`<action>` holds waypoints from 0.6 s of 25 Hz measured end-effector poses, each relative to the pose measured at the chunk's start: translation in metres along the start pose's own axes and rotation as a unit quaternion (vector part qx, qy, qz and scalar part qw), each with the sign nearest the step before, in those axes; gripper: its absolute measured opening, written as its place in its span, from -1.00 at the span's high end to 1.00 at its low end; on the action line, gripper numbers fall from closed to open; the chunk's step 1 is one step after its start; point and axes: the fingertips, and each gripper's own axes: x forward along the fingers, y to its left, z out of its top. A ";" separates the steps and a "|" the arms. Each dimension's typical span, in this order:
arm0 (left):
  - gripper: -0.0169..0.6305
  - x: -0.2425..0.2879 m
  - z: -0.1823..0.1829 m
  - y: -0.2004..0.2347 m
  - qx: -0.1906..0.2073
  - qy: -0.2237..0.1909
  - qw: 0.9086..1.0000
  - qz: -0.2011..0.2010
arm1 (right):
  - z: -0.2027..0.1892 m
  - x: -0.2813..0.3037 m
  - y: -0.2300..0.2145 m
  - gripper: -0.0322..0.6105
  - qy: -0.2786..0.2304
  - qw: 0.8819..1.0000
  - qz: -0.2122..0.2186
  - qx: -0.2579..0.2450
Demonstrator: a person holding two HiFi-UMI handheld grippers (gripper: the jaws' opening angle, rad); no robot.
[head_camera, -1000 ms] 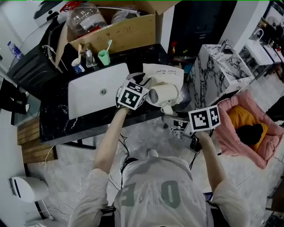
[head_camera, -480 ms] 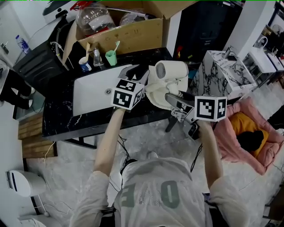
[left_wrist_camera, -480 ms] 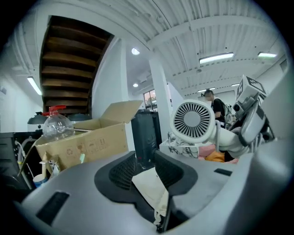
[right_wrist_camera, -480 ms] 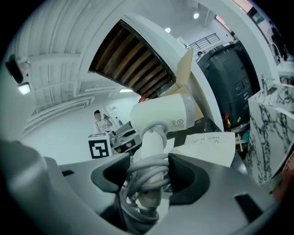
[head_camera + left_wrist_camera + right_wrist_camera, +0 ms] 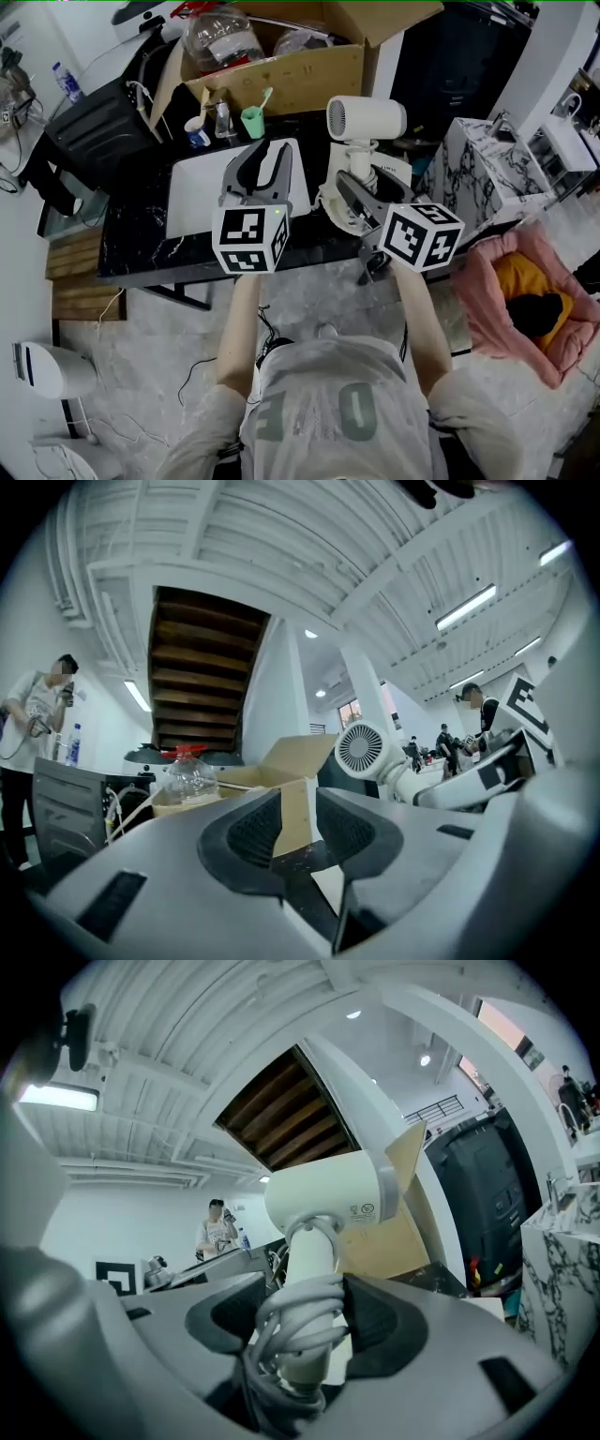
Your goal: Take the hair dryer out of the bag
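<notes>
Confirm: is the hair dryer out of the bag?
Out: the right gripper holds the hair dryer upright by its cord-wrapped handle, above the white bag.

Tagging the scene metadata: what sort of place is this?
Probably a mock bathroom corner inside a lab or workshop: a white sink in a black marble counter, toothbrush cups behind it, yet a cardboard box of clutter and other people in the background.

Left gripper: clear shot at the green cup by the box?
Probably yes. The left gripper is empty, jaws apart, and nothing stands between it and the green cup ahead. The hair dryer is off to the right, in the right gripper.
</notes>
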 end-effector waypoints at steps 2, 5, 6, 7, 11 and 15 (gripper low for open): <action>0.61 -0.015 -0.003 0.004 -0.003 -0.003 1.000 0.020 | 0.002 0.006 0.007 0.07 -0.022 1.000 0.010 -0.003; 0.61 -0.034 -0.014 0.011 -0.014 0.001 0.999 0.047 | 0.000 0.014 0.016 0.07 -0.049 0.998 0.030 0.000; 0.61 -0.040 -0.019 0.013 -0.020 0.003 0.998 0.054 | -0.002 0.017 0.019 0.07 -0.054 0.998 0.038 0.004; 0.61 -0.045 -0.024 0.016 -0.026 0.007 0.998 0.060 | -0.004 0.019 0.022 0.07 -0.057 0.997 0.045 0.008; 0.61 -0.062 -0.038 0.023 -0.036 0.018 0.996 0.078 | -0.018 0.025 0.030 0.07 -0.059 0.996 0.060 0.012; 0.61 -0.077 -0.048 0.036 -0.044 0.017 0.993 0.108 | -0.034 0.031 0.034 0.07 -0.048 0.997 0.067 0.008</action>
